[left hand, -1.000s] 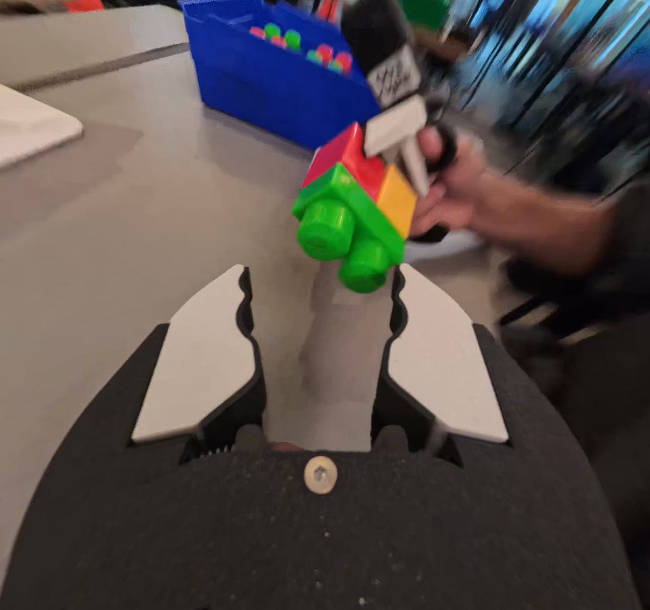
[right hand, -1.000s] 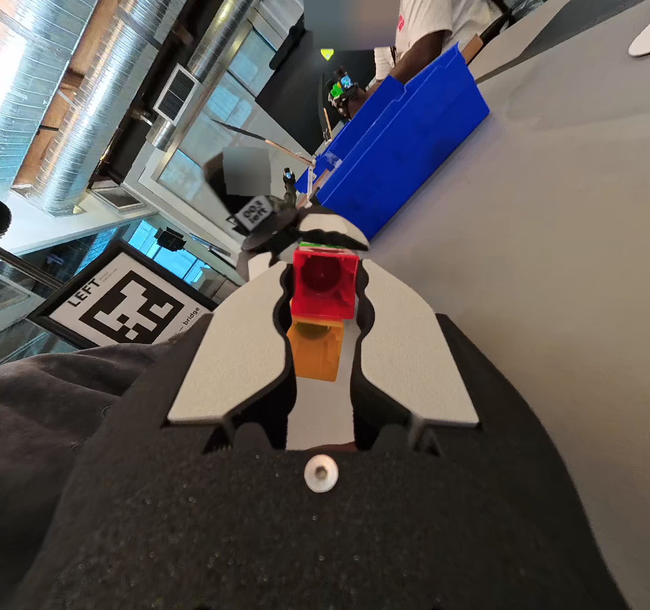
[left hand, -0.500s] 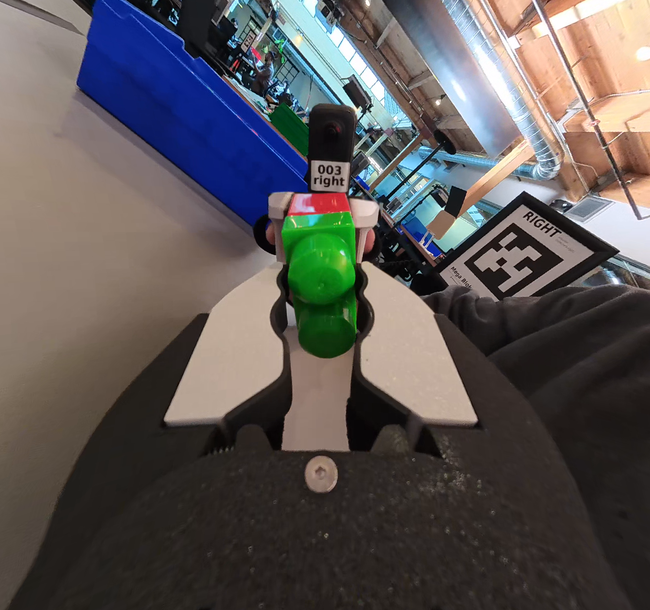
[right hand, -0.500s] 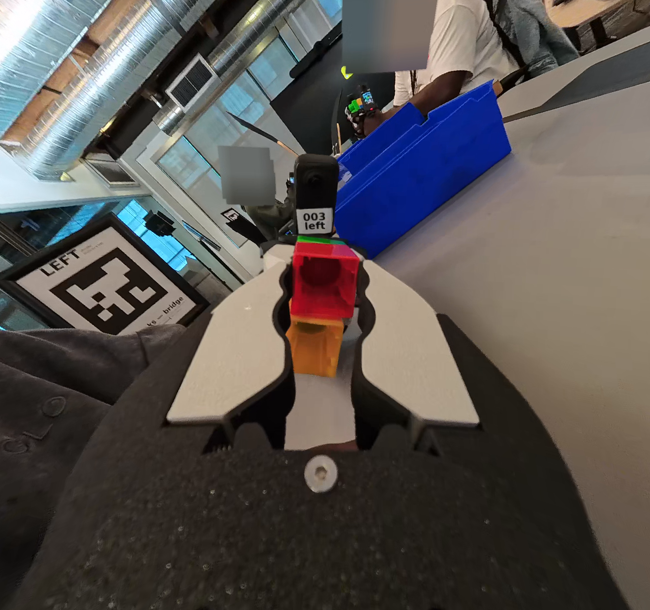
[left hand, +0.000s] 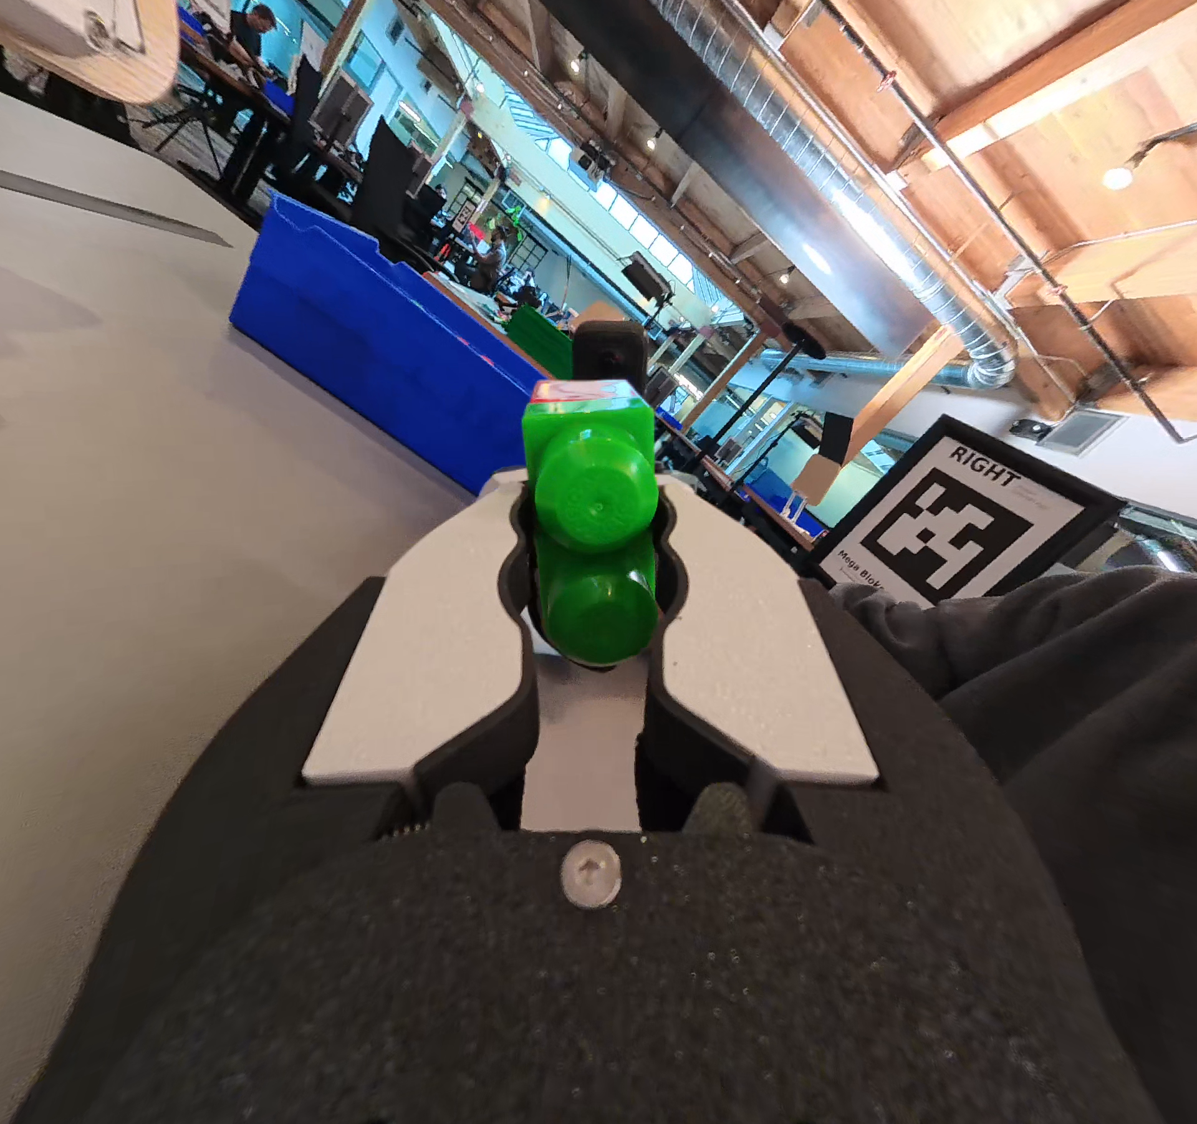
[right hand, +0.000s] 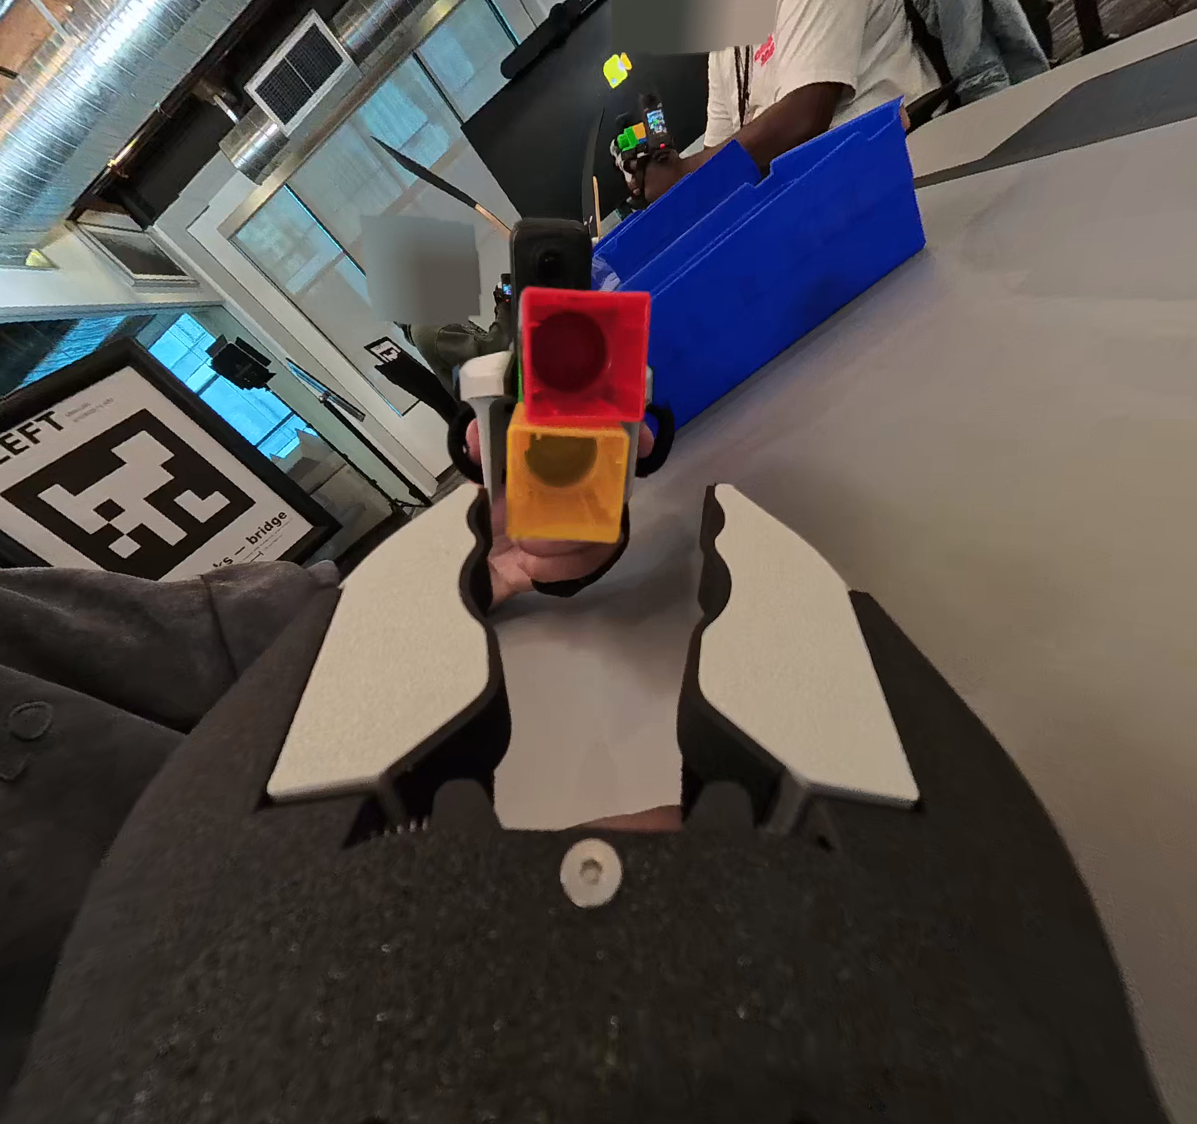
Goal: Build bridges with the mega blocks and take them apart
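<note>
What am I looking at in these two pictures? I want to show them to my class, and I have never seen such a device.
A person holds two hand-held grippers, one in each hand. Each carries a camera that looks forward along its two grey fingers, so each picture is one gripper's own view.

In the left wrist view, the left gripper is shut on a green block, whose studs face the camera.

In the right wrist view, the right gripper stands open and holds nothing. Just beyond it you see the same stack from below: the hollow undersides of a red block and an orange block, held up by the other gripper.

A blue bin stands on the grey table.
</note>
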### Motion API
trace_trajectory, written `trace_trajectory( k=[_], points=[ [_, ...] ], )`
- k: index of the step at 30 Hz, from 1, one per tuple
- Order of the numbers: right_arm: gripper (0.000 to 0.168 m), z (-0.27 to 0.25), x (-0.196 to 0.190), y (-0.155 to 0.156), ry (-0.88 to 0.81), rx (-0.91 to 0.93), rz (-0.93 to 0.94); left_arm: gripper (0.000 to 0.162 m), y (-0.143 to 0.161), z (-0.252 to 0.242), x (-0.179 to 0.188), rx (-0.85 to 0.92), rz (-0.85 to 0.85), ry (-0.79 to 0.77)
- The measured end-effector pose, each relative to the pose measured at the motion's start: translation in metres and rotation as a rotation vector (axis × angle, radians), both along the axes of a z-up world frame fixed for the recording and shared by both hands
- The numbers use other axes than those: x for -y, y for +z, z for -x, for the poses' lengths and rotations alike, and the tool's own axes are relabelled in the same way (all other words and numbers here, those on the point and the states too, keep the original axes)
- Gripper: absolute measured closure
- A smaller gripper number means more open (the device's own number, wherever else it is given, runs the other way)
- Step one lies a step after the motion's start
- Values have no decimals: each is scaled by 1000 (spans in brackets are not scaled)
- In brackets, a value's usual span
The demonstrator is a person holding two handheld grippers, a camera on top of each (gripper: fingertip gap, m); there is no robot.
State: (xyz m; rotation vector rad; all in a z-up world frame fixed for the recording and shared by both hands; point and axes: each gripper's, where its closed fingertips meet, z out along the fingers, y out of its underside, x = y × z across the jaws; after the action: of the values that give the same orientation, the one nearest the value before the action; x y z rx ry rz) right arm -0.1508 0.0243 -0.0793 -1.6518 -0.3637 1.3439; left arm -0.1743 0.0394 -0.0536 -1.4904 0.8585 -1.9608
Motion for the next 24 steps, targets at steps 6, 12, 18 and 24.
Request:
trace_trajectory(
  k=[6, 12, 18, 24],
  points=[
    [133, 4, 6, 5, 71, -47, 6, 127, -6, -10, 10, -41, -50, -14],
    [134, 6, 8, 9, 90, -48, 28, 127, -2, -8, 12, -16, -59, -17],
    [134, 6, 11, 11, 101, -38, 20, 127, 0, -9, 16, 9, -54, -17],
    [134, 6, 12, 11, 100, -30, 21, 127, 1, -9, 18, 17, -60, -9]
  ],
)
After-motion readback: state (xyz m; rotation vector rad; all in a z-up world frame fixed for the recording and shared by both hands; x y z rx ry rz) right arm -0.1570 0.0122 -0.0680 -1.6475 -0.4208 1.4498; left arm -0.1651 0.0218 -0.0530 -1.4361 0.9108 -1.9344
